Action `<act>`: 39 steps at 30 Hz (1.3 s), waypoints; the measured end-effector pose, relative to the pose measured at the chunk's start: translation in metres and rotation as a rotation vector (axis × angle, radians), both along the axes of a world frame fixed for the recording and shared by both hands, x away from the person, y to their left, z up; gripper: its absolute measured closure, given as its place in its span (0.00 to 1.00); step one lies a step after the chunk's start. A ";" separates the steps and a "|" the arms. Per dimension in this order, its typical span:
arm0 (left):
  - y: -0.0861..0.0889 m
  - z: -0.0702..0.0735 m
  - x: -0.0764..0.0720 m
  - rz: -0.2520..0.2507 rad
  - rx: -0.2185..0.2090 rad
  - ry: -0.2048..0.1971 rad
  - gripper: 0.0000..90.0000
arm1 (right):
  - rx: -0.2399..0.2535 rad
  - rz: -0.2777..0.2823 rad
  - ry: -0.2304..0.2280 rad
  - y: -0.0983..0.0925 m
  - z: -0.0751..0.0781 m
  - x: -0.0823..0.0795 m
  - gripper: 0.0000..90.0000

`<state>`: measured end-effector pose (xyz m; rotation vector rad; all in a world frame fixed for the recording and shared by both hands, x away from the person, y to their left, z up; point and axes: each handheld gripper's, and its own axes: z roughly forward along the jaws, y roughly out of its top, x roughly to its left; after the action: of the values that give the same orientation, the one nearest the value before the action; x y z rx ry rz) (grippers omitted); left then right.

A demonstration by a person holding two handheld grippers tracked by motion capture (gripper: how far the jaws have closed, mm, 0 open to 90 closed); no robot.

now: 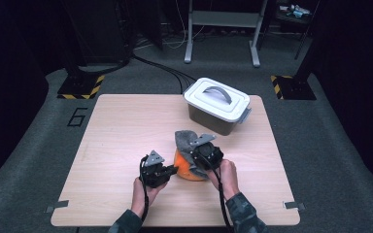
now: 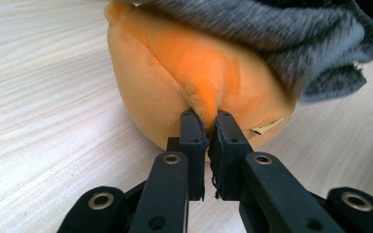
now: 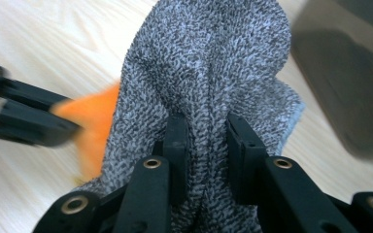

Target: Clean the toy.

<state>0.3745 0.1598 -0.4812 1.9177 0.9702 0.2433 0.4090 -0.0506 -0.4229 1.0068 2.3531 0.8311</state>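
A: High view?
B: Orange plush (image 1: 187, 171) near the table's (image 1: 126, 131) front edge, grey cloth (image 1: 184, 140) draped over it. Left gripper (image 1: 171, 170) at its left side, right gripper (image 1: 197, 156) on top. Bare wood to the left; lidded bin (image 1: 217, 105) near the far edge.

A: Left gripper view?
B: Left gripper (image 2: 207, 127) pinched tight on a fold of the plush (image 2: 175, 82).

A: Right gripper view?
B: Right gripper (image 3: 207, 131) clamped on a bunch of the cloth (image 3: 213, 63), 2 jaws pressing it.
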 end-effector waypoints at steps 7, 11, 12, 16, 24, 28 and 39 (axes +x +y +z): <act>-0.001 -0.001 0.000 -0.006 -0.017 -0.002 0.93 | 0.067 -0.133 0.070 -0.049 -0.018 0.009 0.81; -0.003 0.001 -0.001 -0.029 -0.019 -0.019 0.93 | 0.103 -0.136 0.080 -0.054 -0.012 0.009 0.81; -0.003 0.001 -0.001 -0.028 -0.021 -0.021 0.93 | 0.103 -0.136 0.080 -0.054 -0.012 0.009 0.81; -0.004 0.002 -0.001 -0.029 -0.031 -0.018 0.93 | 0.178 -0.061 0.061 -0.041 0.008 0.005 0.80; -0.003 0.002 0.000 -0.023 -0.023 -0.013 0.93 | 0.042 0.052 0.026 0.006 0.002 0.000 0.81; -0.004 0.002 -0.002 -0.028 -0.025 -0.017 0.94 | 0.039 0.028 0.016 -0.002 -0.002 0.001 0.81; -0.009 0.004 -0.003 -0.050 -0.044 -0.024 0.94 | 0.111 -0.093 0.070 -0.051 -0.008 0.004 0.81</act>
<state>0.3718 0.1511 -0.4772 1.8918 0.9033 0.2140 0.4129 -0.1020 -0.4312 1.1993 2.3196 0.9130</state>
